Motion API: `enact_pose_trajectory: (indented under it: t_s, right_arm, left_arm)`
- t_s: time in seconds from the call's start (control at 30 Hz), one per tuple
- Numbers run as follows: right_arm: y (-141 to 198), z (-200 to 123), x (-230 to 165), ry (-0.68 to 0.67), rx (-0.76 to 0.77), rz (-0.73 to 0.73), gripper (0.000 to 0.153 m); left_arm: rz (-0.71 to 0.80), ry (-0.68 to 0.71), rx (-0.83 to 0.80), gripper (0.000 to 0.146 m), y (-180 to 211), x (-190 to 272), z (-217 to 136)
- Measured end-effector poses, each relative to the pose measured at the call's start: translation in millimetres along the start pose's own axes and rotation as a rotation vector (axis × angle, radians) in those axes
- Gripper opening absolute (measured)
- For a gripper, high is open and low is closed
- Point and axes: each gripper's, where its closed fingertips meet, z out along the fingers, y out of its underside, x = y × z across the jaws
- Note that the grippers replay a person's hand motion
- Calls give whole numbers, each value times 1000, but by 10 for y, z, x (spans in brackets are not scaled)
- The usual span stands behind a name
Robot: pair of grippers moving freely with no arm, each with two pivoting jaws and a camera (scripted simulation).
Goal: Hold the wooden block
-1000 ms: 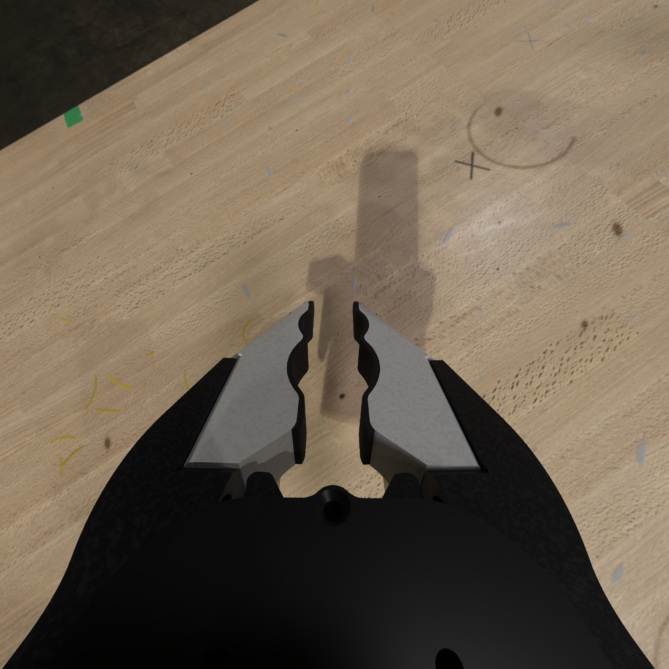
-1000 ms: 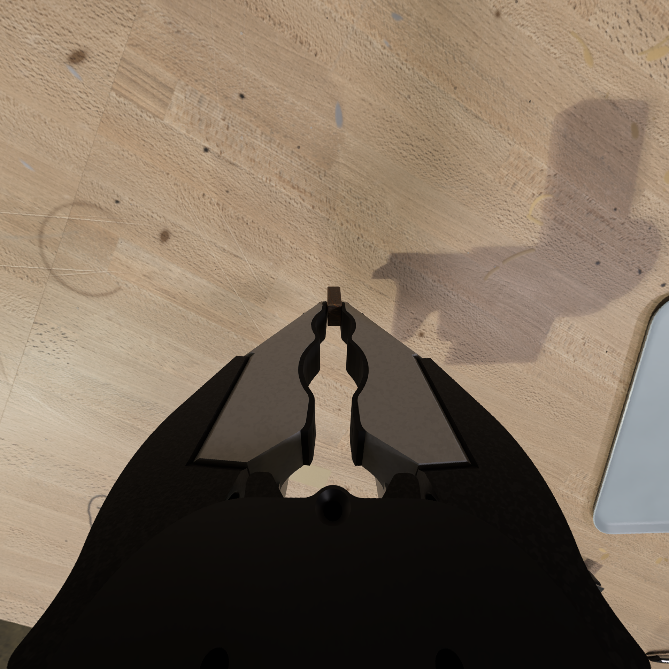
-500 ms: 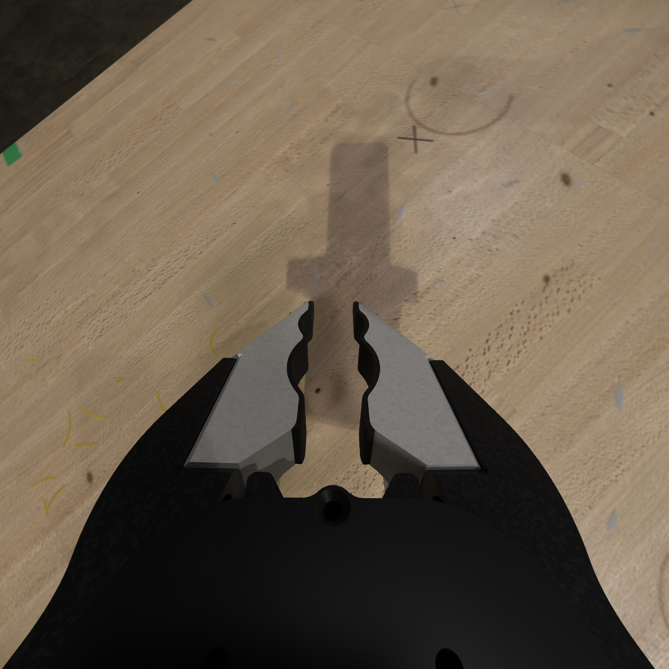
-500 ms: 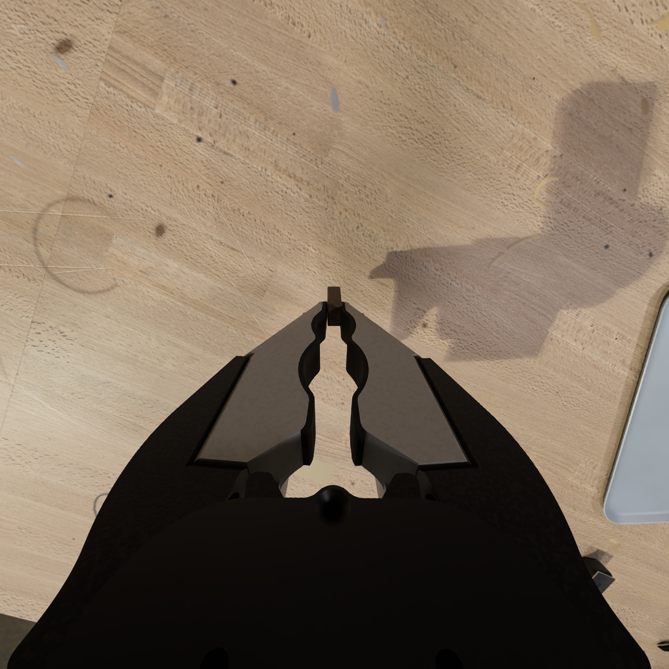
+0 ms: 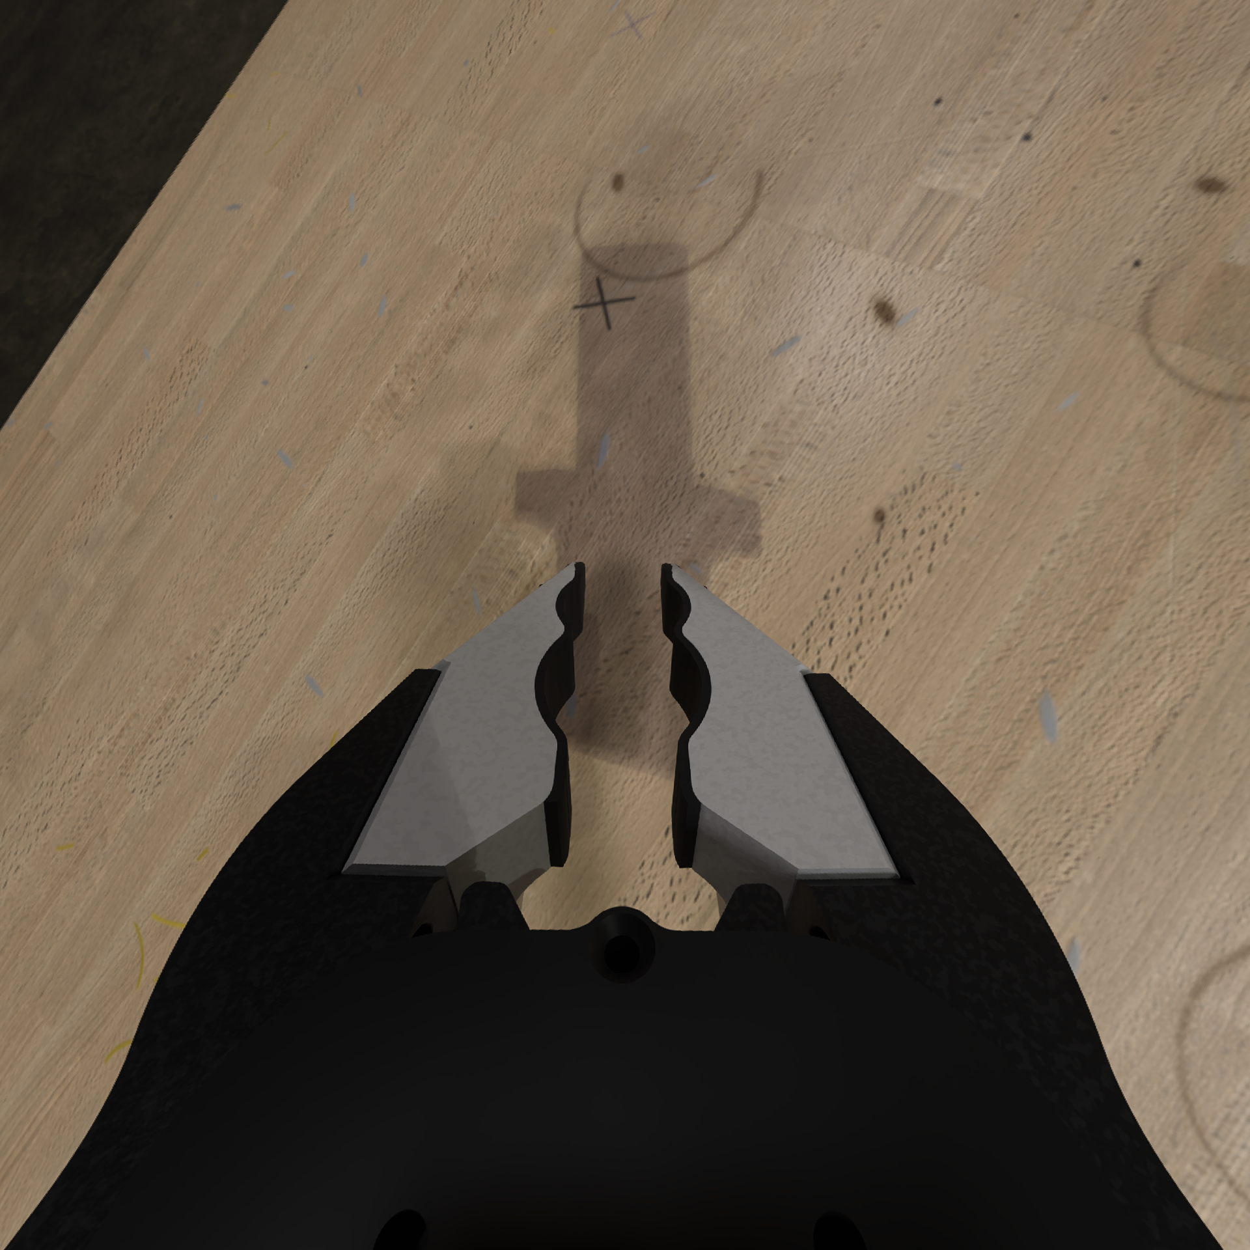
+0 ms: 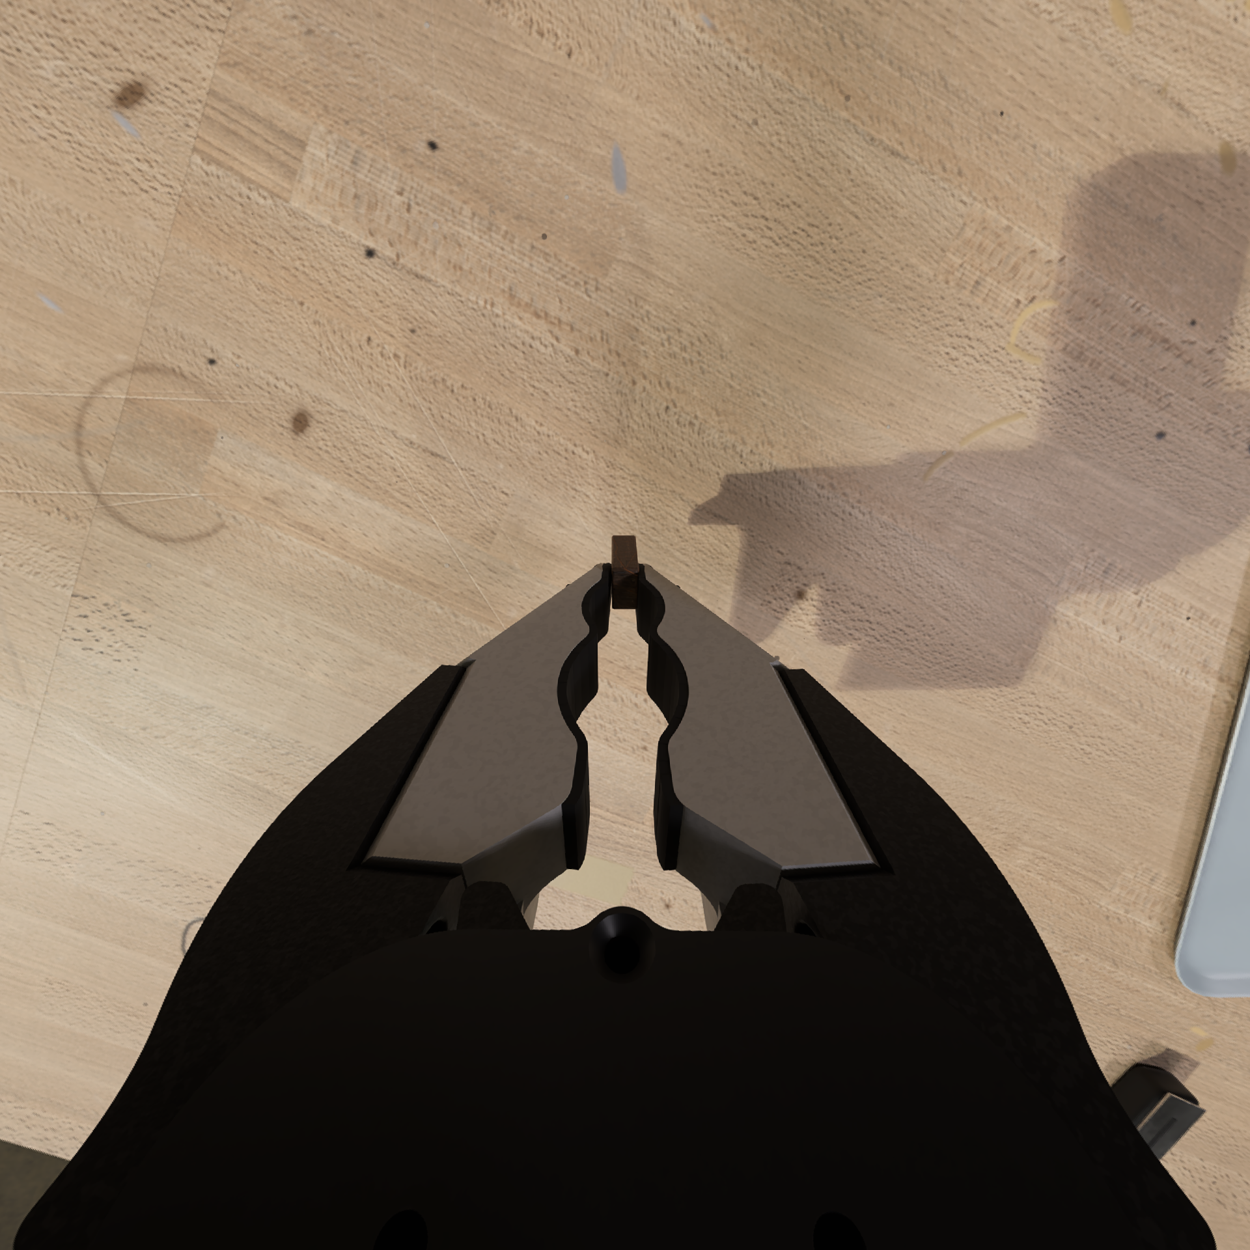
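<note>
In the right wrist view my right gripper [image 6: 623, 582] is shut on a small dark brown wooden block [image 6: 623, 571]. The block is pinched between the fingertips and sticks out a little past them, above the light wooden tabletop [image 6: 473, 304]. Most of the block is hidden by the fingers. In the left wrist view my left gripper [image 5: 623, 578] is open and empty, with a narrow gap between its silver fingers [image 5: 494, 703]. It hangs over bare tabletop [image 5: 270, 473]. The block does not show in this view.
A pale grey tray edge [image 6: 1217, 845] lies at the right of the right wrist view, with a small black object [image 6: 1160, 1109] below it. The table's edge and dark floor [image 5: 81, 135] are at the upper left of the left wrist view. Pencil marks and ring stains [image 5: 666, 216] dot the wood.
The left gripper has moved across the table, so the ring stain and cross mark slid left and down in its view. The right gripper drifted slightly with the block still pinched.
</note>
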Motion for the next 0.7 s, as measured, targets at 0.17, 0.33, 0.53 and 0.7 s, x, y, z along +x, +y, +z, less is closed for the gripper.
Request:
enact_pose_trajectory:
  t_s: [0.17,0.33,0.53,0.7]
  right_arm:
    - [-3,-6,6,-8,14,6,6]
    - [-7,-9,1,-13,43,11,6]
    - [-15,-17,-32,-21,61,6,6]
    - [-19,-2,-43,-23,65,1,6]
  left_arm:
    - [29,28,26,22,-169,127,54]
    - [94,49,42,22,-277,281,112]
    - [120,75,35,23,-297,394,190]
    - [124,79,28,23,-300,405,227]
